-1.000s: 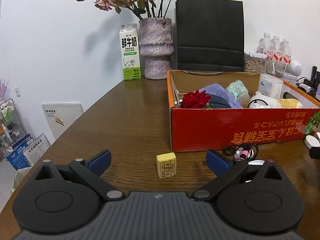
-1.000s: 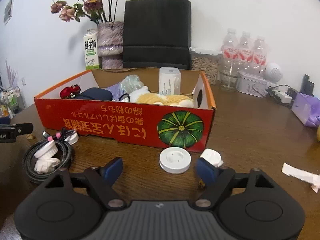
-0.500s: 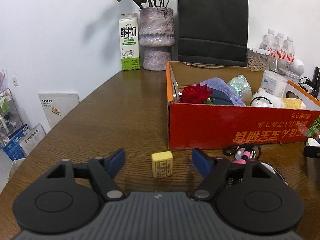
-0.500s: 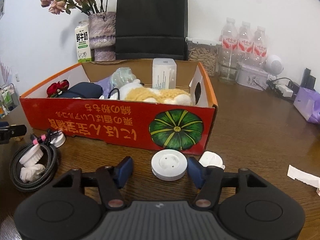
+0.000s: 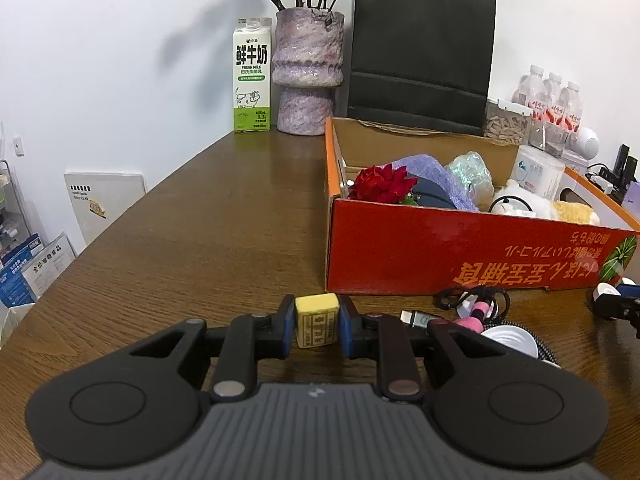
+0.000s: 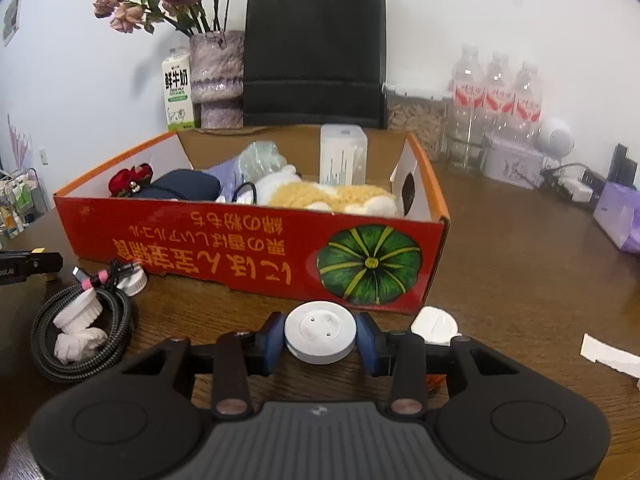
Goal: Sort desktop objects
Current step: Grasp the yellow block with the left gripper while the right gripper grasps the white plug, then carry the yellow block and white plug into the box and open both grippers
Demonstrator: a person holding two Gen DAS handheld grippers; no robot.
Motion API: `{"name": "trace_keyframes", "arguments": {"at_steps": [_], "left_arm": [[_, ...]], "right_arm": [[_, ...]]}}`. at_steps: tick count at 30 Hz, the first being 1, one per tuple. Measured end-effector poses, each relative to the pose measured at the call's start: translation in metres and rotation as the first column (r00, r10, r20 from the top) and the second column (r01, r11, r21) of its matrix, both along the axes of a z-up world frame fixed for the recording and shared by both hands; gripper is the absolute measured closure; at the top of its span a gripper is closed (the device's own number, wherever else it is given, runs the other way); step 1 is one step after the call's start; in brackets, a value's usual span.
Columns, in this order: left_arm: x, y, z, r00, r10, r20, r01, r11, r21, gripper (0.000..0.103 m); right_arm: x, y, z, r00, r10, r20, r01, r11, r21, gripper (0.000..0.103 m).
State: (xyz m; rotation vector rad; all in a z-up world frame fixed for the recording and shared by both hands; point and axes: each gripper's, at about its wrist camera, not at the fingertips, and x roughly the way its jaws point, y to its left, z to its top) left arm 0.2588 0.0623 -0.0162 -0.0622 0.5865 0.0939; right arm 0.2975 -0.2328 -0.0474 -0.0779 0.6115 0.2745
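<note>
Closing left claw (image 5: 317, 326) on cube (image 5: 317, 320) | closing right claw (image 6: 320, 340) on disc (image 6: 320, 338) | squeeze squarely, lift level into box (image 6: 248, 258)

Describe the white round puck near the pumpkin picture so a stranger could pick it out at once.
Find the red cardboard box with the green pumpkin printed on it. On the table just in front of that pumpkin lies the white round puck. Unlike the smaller white cap beside it, it is a thick disc with two tiny dots on top.
</note>
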Motion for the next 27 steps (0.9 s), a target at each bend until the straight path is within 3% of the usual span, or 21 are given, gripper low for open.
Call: {"name": "trace_keyframes", "arguments": {"at_steps": [14,19,27], "left_arm": [[-0.015,-0.003,0.013,0.995,0.02,0.102,-0.023,0.999,0.023,0.081],[-0.018,-0.008,0.03,0.988,0.015,0.155,-0.016,1.0,0.007,0.081],[-0.002,-0.029,0.064,0.971,-0.019,0.236,0.014,1.0,0.021,0.081]], "right_arm": [[-0.024,0.009,0.016,0.993,0.016,0.118,-0.019,1.0,0.024,0.065],[-0.033,0.008,0.038,0.979,0.009,0.204,-0.025,0.997,0.072,0.065],[-0.017,0.007,0.067,0.962,-0.013,0.271,-0.006,0.998,0.07,0.065]]}}
